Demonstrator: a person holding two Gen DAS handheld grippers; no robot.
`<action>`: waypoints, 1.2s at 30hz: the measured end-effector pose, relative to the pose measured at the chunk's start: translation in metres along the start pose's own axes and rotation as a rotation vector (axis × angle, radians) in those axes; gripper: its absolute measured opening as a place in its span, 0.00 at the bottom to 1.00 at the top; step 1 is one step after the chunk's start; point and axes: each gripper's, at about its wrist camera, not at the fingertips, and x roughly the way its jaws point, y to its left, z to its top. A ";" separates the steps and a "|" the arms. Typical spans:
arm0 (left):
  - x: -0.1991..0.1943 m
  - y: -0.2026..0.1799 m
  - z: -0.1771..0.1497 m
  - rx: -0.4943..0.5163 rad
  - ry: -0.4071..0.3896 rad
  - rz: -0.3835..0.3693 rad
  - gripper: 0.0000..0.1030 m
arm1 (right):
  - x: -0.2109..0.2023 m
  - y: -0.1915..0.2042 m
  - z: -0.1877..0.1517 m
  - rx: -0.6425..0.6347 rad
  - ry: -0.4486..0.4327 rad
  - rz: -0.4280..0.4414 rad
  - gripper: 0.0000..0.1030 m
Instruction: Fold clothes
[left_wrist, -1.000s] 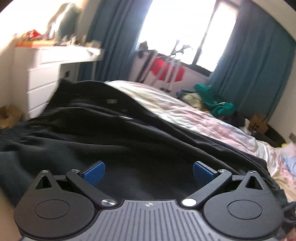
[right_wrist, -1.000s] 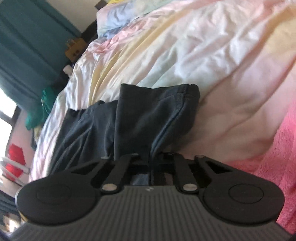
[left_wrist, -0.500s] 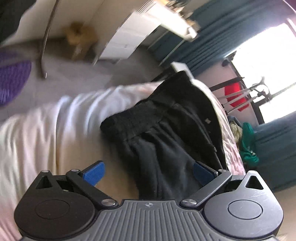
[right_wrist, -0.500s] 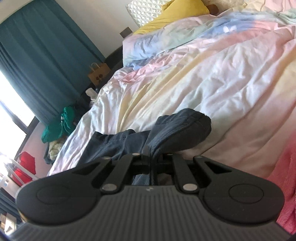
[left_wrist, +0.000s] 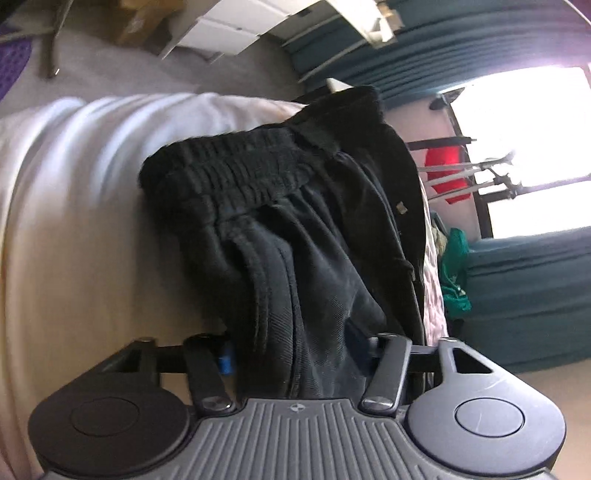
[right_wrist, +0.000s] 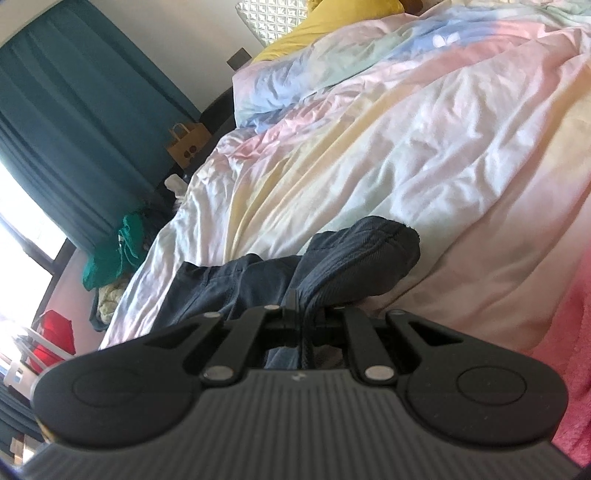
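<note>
A pair of dark navy trousers (left_wrist: 295, 240) lies on the pale bedspread (left_wrist: 74, 221), with its gathered elastic waistband (left_wrist: 236, 177) toward the bed's edge. My left gripper (left_wrist: 295, 356) has closed in around a thick fold of the trousers; cloth fills the gap between its blue-padded fingers (left_wrist: 225, 360). In the right wrist view my right gripper (right_wrist: 301, 314) is shut on the hem end of a trouser leg (right_wrist: 354, 254), which lies over the bedspread (right_wrist: 406, 147).
A white chest of drawers (left_wrist: 236, 26) and a cardboard box (left_wrist: 144, 14) stand on the floor beside the bed. Teal curtains (right_wrist: 74, 110), a drying rack with a red item (left_wrist: 447, 177), a green clothes heap (right_wrist: 118, 251), a paper bag (right_wrist: 186, 144) and a yellow pillow (right_wrist: 332, 18) surround the bed.
My left gripper swung round to face the waistband and closed from wide open onto a fold of the trousers. My right gripper kept its hold on the leg hem and tilted up.
</note>
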 end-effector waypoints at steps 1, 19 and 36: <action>-0.002 -0.002 -0.001 0.012 -0.008 0.001 0.40 | -0.001 0.000 0.000 0.005 -0.005 0.009 0.07; -0.085 -0.064 -0.028 0.271 -0.352 -0.133 0.09 | -0.028 0.008 0.020 -0.030 -0.049 0.008 0.07; 0.171 -0.309 0.125 0.412 -0.345 0.057 0.08 | 0.179 0.242 0.031 -0.337 -0.072 -0.087 0.07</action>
